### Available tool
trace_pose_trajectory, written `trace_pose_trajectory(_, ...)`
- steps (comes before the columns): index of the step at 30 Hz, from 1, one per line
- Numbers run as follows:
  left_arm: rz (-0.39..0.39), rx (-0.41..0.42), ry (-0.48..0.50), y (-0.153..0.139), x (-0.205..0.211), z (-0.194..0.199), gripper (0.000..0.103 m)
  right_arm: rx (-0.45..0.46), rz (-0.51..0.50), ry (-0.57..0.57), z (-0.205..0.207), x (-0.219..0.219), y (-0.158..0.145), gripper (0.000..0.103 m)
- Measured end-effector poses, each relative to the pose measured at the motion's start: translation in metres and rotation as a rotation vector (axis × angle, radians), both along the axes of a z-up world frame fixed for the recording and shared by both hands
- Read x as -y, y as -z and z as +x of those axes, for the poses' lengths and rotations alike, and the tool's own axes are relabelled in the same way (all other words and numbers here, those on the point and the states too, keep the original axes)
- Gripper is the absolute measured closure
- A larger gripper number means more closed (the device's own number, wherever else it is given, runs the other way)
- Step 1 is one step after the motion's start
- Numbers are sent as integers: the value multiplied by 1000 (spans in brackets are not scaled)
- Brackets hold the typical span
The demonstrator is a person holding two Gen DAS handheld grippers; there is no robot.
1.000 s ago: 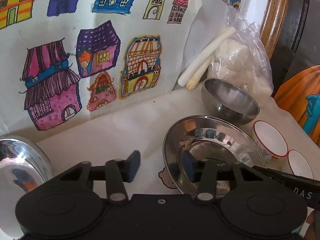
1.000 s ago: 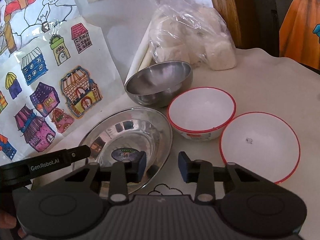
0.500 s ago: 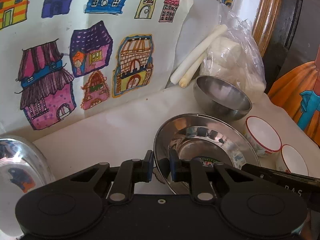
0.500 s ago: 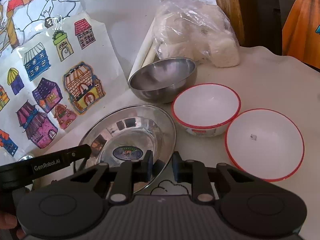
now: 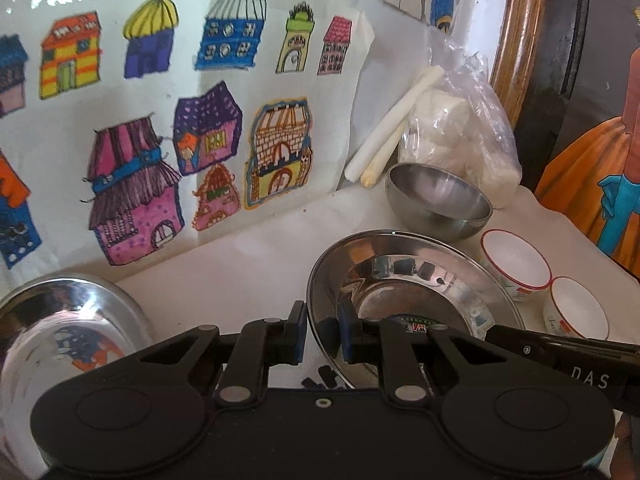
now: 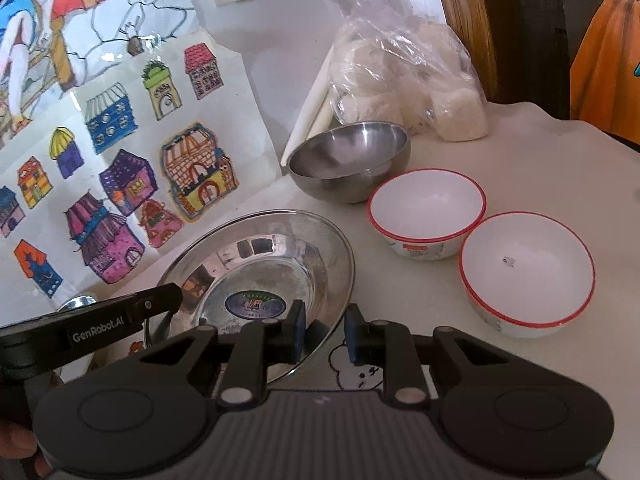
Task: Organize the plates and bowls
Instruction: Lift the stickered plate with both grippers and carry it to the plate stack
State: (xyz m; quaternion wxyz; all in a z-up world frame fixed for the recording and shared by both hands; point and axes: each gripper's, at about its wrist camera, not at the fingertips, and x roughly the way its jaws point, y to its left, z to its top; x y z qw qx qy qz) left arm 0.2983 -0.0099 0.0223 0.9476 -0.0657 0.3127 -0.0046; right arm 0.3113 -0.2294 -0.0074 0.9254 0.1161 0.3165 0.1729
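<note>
Both grippers sit on the steel plate [image 6: 256, 264], one per side. Left gripper [image 5: 323, 334] straddles the plate's left rim, one pad outside, one inside, nearly pressed together w/ the rim between them; looks like a pinch, tho the plate's thin edge makes actual contact hard to confirm. Right gripper [image 6: 323, 330] does the same on the near-right rim, jaws narrow, rim between the pads.

Plate's in the middle of the table [image 6: 540, 160], near the front edge, and seems to rest on it, not lifted as far as I can tell.

Progress, my read: early. Nothing's stacked yet. Steel bowl [image 6: 350, 162] stands alone toward the back edge by the wall, just behind the plate. Two red-rimmed white bowls sit side by side on the right: bowl 1 [image 6: 426, 210] and bowl 2 [image 6: 526, 272], close to each other, maybe touching, not nested. 2nd steel plate [image 5: 68, 320] lies apart at the table's left end.

Left to do, prob.: carry this plate over to the other one & stack, then nest the white bowls and place the steel bowl w/ them.

Plastic bag [image 6: 404, 76] and rolled paper [image 5: 394, 124] lean at the back, not part of the job.
</note>
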Motion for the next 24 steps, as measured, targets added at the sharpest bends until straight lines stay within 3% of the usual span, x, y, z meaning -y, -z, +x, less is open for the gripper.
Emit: trace_pose_trajectory(24,10,96,-91,-41,-33,-78,85,108,22,-84,-64,-27,-36,79)
